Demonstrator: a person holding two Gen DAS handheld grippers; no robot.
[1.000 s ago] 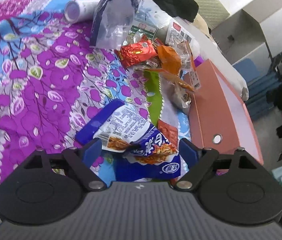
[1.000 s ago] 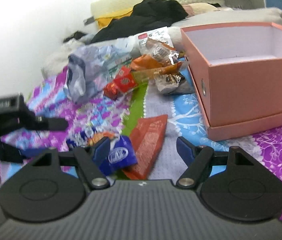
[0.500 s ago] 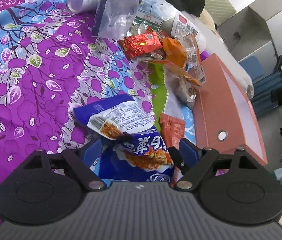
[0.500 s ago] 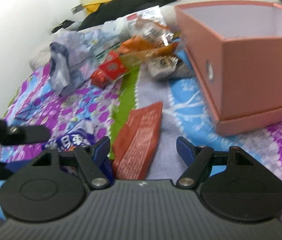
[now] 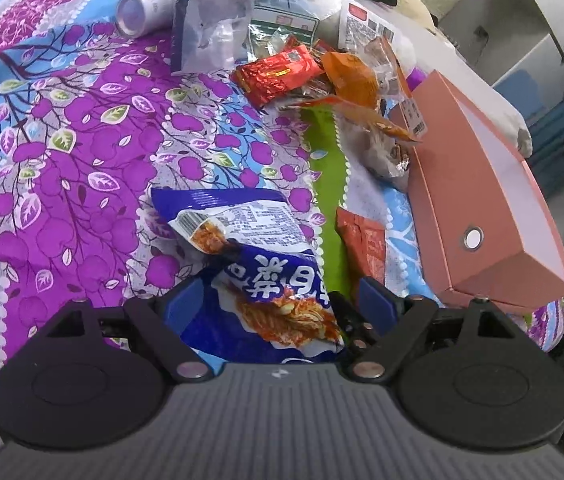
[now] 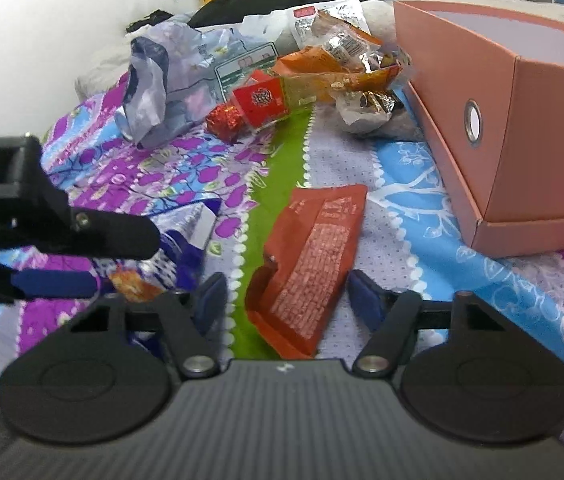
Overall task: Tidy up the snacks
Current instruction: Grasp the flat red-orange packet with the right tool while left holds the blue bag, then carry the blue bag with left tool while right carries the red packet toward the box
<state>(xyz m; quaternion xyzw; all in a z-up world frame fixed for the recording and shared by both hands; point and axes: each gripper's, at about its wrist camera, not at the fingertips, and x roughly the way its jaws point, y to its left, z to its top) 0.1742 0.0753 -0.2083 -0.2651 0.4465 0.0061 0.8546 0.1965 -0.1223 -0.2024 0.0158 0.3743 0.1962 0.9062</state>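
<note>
A blue snack bag (image 5: 278, 280) lies crumpled on the purple floral bedspread (image 5: 82, 160). My left gripper (image 5: 280, 300) stands open, one finger on each side of the bag. In the right wrist view the left gripper (image 6: 122, 264) enters from the left over the blue bag (image 6: 186, 240). An orange-red packet (image 6: 310, 264) lies flat between the fingers of my right gripper (image 6: 287, 300). Its jaws are closing, and the pads show small gaps to the packet's edges. The same packet (image 5: 364, 244) lies to the right of the blue bag.
An open pink box (image 6: 522, 140) stands at the right, seen also in the left wrist view (image 5: 482, 208). Behind it lies a pile of snacks with a red packet (image 5: 278, 72), a crumpled plastic bag (image 5: 210, 20) and a white bottle (image 5: 142, 10). Dark clothes lie at the back.
Both grippers have sunk toward the bedspread. The blue bag now sits deeper between the left fingers. The right gripper shifted over the orange-red packet and its jaws narrowed.
</note>
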